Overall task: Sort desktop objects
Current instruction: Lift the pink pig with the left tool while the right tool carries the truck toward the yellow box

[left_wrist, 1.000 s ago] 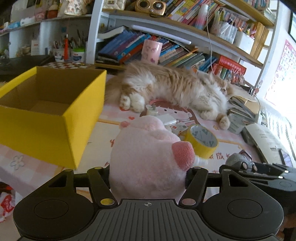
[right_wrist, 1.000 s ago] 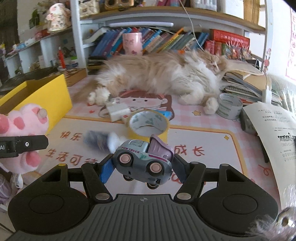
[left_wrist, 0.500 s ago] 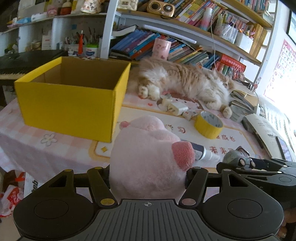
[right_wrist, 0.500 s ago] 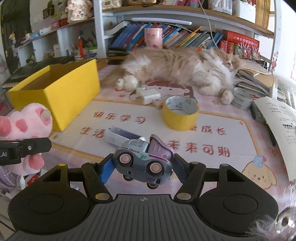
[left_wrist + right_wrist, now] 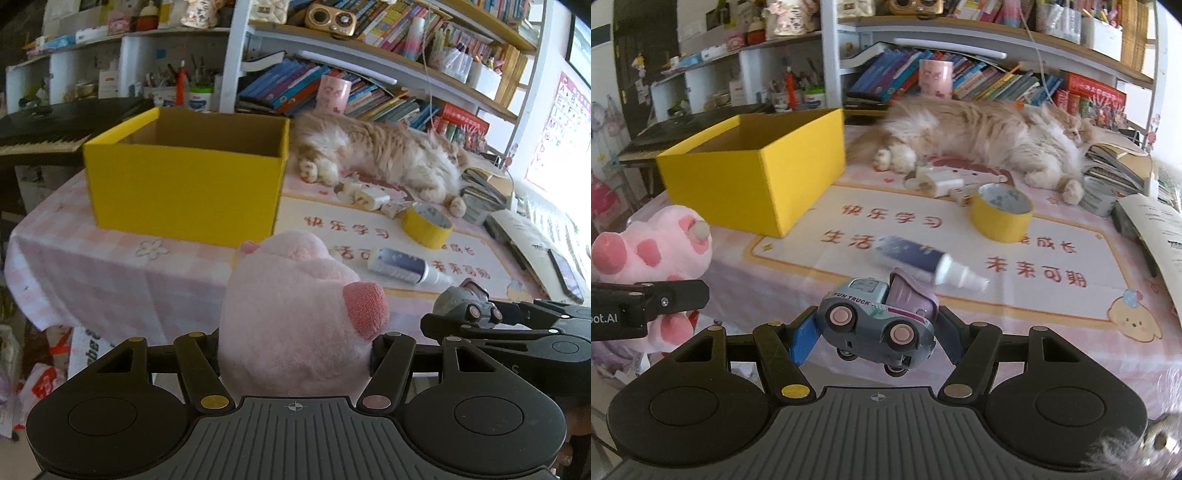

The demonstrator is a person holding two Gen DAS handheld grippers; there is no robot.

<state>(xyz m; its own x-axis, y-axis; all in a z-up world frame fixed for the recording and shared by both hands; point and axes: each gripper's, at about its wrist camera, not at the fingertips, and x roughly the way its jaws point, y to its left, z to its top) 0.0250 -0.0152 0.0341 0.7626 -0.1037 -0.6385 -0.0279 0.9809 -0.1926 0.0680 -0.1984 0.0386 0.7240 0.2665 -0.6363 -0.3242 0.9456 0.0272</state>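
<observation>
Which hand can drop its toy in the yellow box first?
Probably the left. Its fingers hold the pink plush facing the yellow box. The right gripper, holding the toy truck, sees the box farther off to its left.

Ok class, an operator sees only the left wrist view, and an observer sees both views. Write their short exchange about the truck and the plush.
Operator: What exactly is in the right gripper?
Observer: A grey truck with FUN TRUCK lettered on its side.
Operator: I only see the back of my plush. Anything on the other side?
Observer: Yes, it has darker pink spots there.
</observation>
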